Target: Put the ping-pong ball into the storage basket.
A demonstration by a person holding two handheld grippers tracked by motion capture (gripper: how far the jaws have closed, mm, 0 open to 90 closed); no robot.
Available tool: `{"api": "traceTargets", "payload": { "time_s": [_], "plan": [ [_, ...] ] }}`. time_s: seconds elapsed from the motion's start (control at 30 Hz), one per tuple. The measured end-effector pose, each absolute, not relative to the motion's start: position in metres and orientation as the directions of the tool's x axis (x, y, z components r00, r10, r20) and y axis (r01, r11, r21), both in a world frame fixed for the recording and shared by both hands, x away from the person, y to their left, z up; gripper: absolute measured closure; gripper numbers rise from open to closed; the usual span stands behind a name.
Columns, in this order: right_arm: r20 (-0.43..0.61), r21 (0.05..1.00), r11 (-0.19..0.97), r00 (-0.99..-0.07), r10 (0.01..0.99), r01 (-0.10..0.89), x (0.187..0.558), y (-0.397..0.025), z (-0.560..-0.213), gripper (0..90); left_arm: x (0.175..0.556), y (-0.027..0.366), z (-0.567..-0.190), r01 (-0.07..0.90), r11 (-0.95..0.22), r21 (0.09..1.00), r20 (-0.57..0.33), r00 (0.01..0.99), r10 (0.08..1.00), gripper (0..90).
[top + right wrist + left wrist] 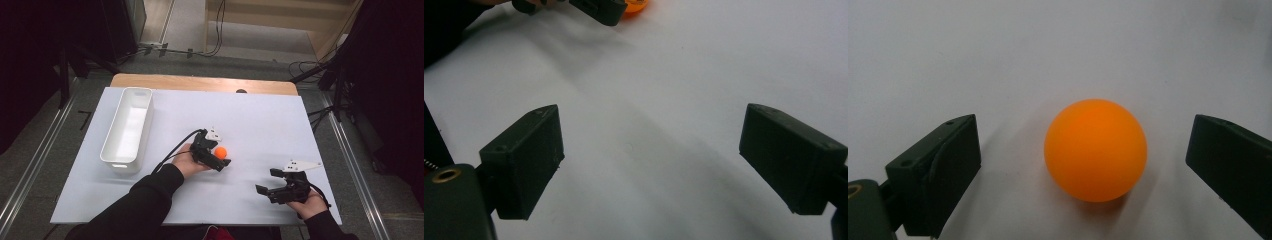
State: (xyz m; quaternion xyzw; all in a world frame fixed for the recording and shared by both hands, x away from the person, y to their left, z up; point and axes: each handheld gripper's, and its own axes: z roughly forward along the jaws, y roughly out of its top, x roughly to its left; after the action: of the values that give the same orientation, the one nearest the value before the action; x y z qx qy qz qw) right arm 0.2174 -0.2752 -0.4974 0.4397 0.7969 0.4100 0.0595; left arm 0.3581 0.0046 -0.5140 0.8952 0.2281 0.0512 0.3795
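An orange ball (221, 152) rests on the white tabletop (260, 120), a little right of centre. My left gripper (218, 150) is open around it, one jaw on each side. In the left gripper view the ball (1095, 150) sits between the two black fingers (943, 165) with a gap on both sides, touching neither. My right gripper (265, 180) is open near the front right of the table, with bare white surface between its jaws (651, 125). At the top of the right gripper view, the ball (636, 7) peeks out behind a jaw of the other gripper.
A long, empty white bin (127, 127) stands at the table's left side, running front to back. A wooden strip (200, 82) lines the far edge. Cables and dark stands lie on the floor beyond the table.
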Motion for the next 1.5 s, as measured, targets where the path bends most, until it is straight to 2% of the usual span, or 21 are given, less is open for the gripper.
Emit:
{"api": "traceTargets", "payload": {
  "time_s": [0.57,0.63,0.77,0.87,1.27,1.5],
  "plan": [
    [0.268,0.701,0.280,-0.606,0.749,0.656,0.217,-0.275,-0.497,9.3,0.354,0.002,-0.515,0.349,-0.624,0.699,-0.027,0.885,0.465,8.6],
    [0.266,0.702,0.283,-0.609,0.747,0.653,0.217,-0.275,-0.498,9.3,0.352,0.001,-0.516,0.342,-0.621,0.705,-0.018,0.884,0.467,15.0],
    [0.267,0.700,0.286,-0.612,0.745,0.654,0.217,-0.274,-0.498,9.3,0.351,0.001,-0.515,0.338,-0.625,0.703,0.004,0.877,0.480,19.0],
    [0.263,0.704,0.289,-0.616,0.743,0.649,0.217,-0.274,-0.498,9.3,0.351,0.002,-0.515,0.330,-0.621,0.711,0.013,0.877,0.481,28.5],
    [0.266,0.700,0.289,-0.614,0.743,0.653,0.217,-0.274,-0.498,9.3,0.348,0.002,-0.515,0.307,-0.623,0.719,0.022,0.886,0.463,38.1],
    [0.268,0.699,0.288,-0.614,0.743,0.654,0.217,-0.274,-0.498,9.3,0.345,0.001,-0.515,0.277,-0.629,0.726,0.037,0.898,0.439,50.0]
  ]
}}
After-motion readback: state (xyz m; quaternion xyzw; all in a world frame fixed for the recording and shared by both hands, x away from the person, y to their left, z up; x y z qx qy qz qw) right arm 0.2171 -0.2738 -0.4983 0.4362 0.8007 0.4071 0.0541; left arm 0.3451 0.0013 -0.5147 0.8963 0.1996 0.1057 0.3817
